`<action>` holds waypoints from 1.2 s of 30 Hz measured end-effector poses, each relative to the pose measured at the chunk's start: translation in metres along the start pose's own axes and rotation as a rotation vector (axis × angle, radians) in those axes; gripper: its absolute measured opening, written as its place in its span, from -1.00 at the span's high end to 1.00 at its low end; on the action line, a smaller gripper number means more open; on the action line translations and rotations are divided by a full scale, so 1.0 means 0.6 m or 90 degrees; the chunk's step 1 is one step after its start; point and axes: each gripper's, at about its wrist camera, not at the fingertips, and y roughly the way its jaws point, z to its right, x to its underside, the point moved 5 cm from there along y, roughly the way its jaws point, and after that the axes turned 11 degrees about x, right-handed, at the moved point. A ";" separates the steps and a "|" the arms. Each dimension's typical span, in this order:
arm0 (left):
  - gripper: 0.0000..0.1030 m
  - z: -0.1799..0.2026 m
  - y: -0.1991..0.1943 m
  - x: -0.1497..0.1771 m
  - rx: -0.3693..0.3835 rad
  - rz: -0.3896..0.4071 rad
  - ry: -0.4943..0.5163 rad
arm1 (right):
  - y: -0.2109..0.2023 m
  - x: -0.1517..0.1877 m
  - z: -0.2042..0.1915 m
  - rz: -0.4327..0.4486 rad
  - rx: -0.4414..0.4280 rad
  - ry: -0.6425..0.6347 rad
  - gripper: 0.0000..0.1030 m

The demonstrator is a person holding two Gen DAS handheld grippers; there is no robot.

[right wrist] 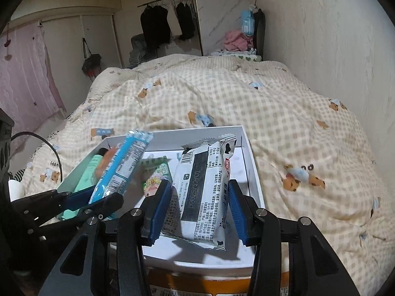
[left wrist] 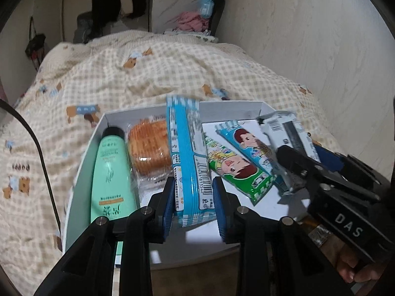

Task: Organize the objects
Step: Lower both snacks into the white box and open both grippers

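My left gripper (left wrist: 193, 190) is shut on a blue snack packet (left wrist: 187, 153), held on edge over the middle of a white box (left wrist: 229, 107). That blue packet (right wrist: 121, 165) and the left gripper (right wrist: 98, 197) also show at the left of the right wrist view. My right gripper (right wrist: 200, 197) is shut on a white and black snack packet (right wrist: 202, 192), which hangs over the right half of the white box (right wrist: 249, 162). From the left wrist view, the right gripper (left wrist: 303, 162) and its white packet (left wrist: 286, 133) sit at the box's right side.
Inside the box lie a green tube (left wrist: 111, 172), a wrapped orange cake (left wrist: 148, 148), a green cartoon packet (left wrist: 234, 170) and a blue cartoon packet (left wrist: 249, 148). The box rests by a bed with a checked quilt (right wrist: 222, 93). A black cable (left wrist: 42, 153) curves at left.
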 end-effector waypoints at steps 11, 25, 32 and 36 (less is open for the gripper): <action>0.34 -0.008 -0.006 0.005 0.012 0.000 -0.031 | -0.001 0.000 0.000 0.002 -0.008 0.003 0.06; -0.45 -0.021 -0.005 0.005 0.000 -0.001 -0.049 | -0.022 -0.009 0.002 0.040 -0.017 0.011 -0.28; -0.45 -0.021 -0.004 0.006 0.003 -0.002 -0.051 | -0.020 -0.009 0.002 0.039 -0.020 0.009 -0.28; -0.46 -0.021 -0.004 0.005 0.002 -0.002 -0.052 | -0.020 -0.010 0.003 0.039 -0.020 0.009 -0.28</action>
